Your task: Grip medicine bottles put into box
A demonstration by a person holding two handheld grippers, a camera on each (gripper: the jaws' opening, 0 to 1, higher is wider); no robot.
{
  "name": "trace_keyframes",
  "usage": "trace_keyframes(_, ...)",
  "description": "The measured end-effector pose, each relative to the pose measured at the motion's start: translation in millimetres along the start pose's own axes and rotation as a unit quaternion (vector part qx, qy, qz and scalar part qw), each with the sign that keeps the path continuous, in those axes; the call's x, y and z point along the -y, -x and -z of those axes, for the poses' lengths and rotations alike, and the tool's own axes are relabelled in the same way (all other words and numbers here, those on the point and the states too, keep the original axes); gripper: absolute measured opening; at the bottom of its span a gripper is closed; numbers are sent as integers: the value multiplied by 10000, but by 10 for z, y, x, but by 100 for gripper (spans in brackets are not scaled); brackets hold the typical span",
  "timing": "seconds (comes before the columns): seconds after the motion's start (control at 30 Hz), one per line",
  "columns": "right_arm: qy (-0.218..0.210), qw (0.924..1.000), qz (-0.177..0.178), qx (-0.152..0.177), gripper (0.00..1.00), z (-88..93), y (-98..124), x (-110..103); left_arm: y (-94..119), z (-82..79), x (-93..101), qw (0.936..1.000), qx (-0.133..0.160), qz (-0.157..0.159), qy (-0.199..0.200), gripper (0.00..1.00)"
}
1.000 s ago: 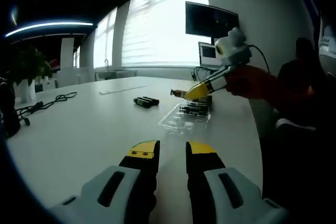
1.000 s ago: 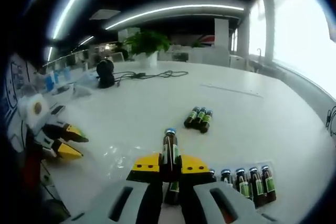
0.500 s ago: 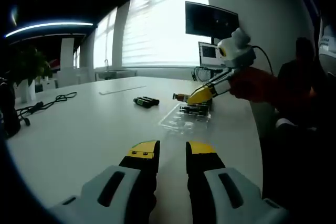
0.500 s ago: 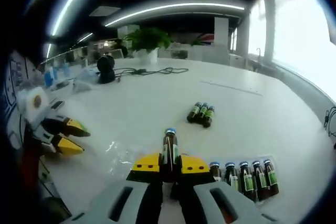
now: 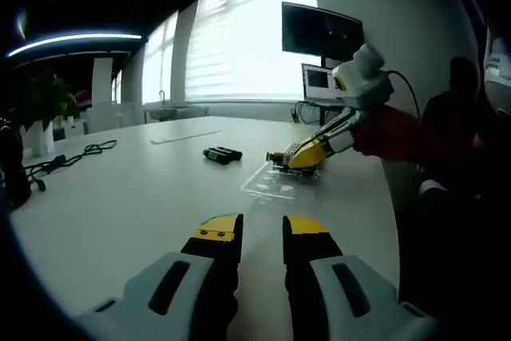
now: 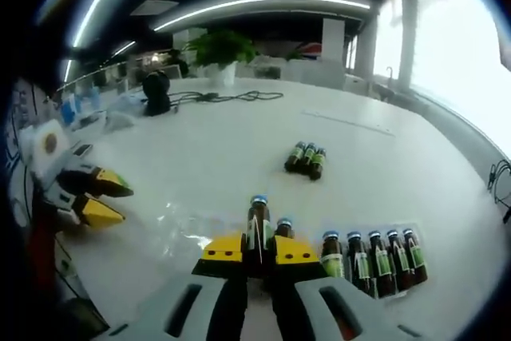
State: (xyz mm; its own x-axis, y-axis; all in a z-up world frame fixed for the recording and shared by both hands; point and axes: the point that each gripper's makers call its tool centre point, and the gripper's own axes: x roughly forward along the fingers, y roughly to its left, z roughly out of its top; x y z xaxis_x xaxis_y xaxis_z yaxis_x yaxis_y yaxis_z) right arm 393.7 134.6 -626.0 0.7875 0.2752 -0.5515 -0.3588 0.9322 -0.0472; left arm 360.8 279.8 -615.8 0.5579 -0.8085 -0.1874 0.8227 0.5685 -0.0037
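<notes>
On the white table [image 5: 120, 197], toward its right edge in the left gripper view, a clear plastic box [image 5: 275, 184] lies flat, with the table edge curving away just beyond it and broad bare surface stretching from the box toward the window side and the far corner. The right gripper [image 6: 257, 250] has its yellow-tipped jaws closed on a brown medicine bottle [image 6: 257, 225] with a blue cap and green label, held upright in the right gripper view directly over the near part of the box [image 6: 375, 281]; in the left gripper view the same gripper [image 5: 297, 156] reaches down at a slant to the box, the bottle [image 5: 278, 157] sticking out from its tips. Inside the box, a row of five capped bottles [image 6: 375, 257] lies side by side to the right of the gripped one, and one more blue cap [image 6: 284, 224] shows just beside the gripped bottle. Three loose bottles [image 6: 306, 159] lie together on the open table beyond the box, well apart from it and clear of any edge; in the left gripper view they [image 5: 221, 153] sit nearer the table's middle. The left gripper [image 5: 262, 229] hovers over bare table well short of the box, its jaws slightly apart with nothing between them. A black cable [image 5: 68, 157] trails near the far left edge, beside a potted plant [image 6: 222, 55].
</notes>
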Motion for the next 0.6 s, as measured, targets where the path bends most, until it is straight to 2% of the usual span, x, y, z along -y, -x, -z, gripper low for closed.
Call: trace_keyframes(0.6,-202,9997,119,-48,8,42,14,-8,4,-1,1,10000,6,4,11,14)
